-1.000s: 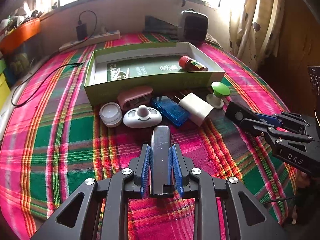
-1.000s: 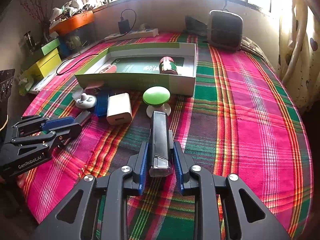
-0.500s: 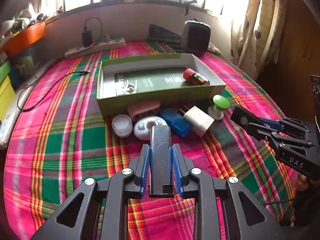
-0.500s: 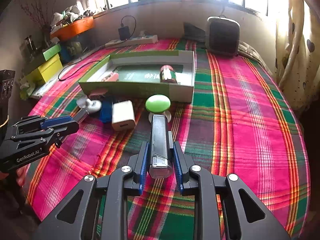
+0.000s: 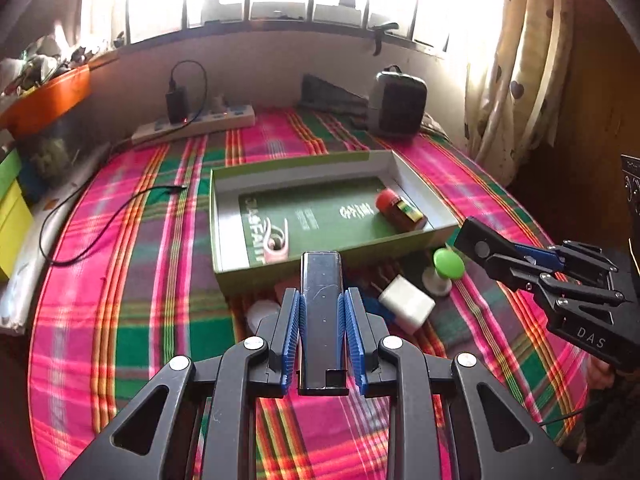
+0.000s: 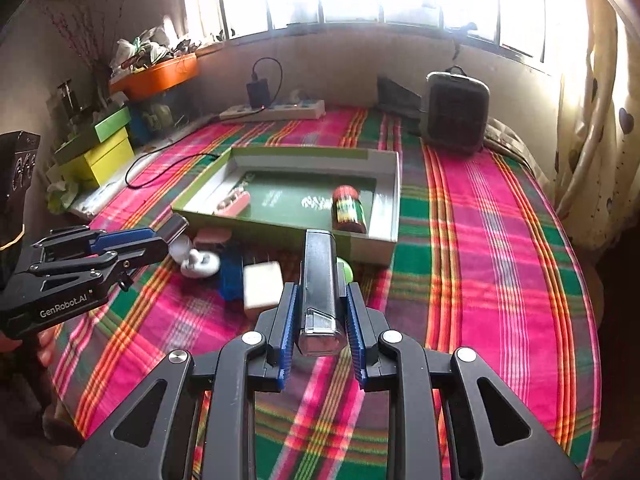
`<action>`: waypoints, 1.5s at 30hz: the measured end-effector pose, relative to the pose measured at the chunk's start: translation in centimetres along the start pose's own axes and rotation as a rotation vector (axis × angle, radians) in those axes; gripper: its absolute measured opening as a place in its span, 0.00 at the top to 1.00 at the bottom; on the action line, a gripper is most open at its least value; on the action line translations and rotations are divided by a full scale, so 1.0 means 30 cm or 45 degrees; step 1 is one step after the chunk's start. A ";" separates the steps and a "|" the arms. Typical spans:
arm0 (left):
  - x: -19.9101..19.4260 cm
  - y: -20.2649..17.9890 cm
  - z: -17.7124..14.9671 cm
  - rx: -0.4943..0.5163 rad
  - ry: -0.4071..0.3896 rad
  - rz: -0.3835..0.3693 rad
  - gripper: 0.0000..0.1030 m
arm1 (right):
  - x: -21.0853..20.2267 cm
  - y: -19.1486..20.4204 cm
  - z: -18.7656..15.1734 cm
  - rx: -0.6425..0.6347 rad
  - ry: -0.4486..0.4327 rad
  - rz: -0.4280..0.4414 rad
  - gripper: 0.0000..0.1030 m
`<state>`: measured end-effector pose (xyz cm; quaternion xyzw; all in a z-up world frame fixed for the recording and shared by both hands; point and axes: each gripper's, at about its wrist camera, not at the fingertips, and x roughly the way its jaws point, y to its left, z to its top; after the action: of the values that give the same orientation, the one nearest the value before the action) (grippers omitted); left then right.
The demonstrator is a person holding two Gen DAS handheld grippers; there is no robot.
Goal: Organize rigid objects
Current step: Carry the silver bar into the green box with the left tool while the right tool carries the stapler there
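Both hands loaded. Left gripper is clenched on a black bar; the blue fingers press its two long sides. Right gripper is clenched on a second dark bar with a clear end cap, same style of grip.

Landmark: the green box on the plaid bed cover.
- It sits ahead of and below both grippers, open side up.
- Inside it: a red-capped jar at its right end, a pink thing at its left end; can't make out what that one is, too blurred.
- Loose along its near wall: white charger, blue case, green knob, a white piece.

Key relation: each bar's long axis runs straight out along my fingers, pointing at the box's near wall. The box's long side runs crosswise to that. From the left wrist view the left bar's tip already overlaps the near wall around mid-length, so I judge the left hand the one to drop first, into the free middle floor. Right bar lines up nearer the jar end, tighter fit there.
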<state>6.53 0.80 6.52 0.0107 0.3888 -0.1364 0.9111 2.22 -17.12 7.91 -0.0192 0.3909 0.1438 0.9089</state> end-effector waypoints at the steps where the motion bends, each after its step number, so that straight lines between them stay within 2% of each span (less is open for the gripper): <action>1: 0.005 0.005 0.012 0.001 -0.001 0.002 0.79 | 0.005 0.001 0.012 -0.003 0.001 0.004 0.76; 11: 0.103 0.097 0.139 -0.048 0.001 0.010 0.79 | 0.100 0.002 0.130 0.007 0.039 0.048 0.76; 21: 0.241 0.176 0.239 -0.075 0.047 0.020 0.78 | 0.231 0.016 0.224 0.018 0.109 0.083 0.76; 32: 0.381 0.204 0.258 -0.087 0.128 0.016 0.78 | 0.375 0.050 0.262 -0.010 0.201 0.080 0.76; 45: 0.428 0.211 0.250 -0.077 0.158 0.026 0.78 | 0.452 0.057 0.268 -0.028 0.237 0.039 0.76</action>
<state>21.94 2.88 2.06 -0.0043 0.4484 -0.1142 0.8865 16.28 -10.97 3.92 -0.0363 0.4725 0.1594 0.8661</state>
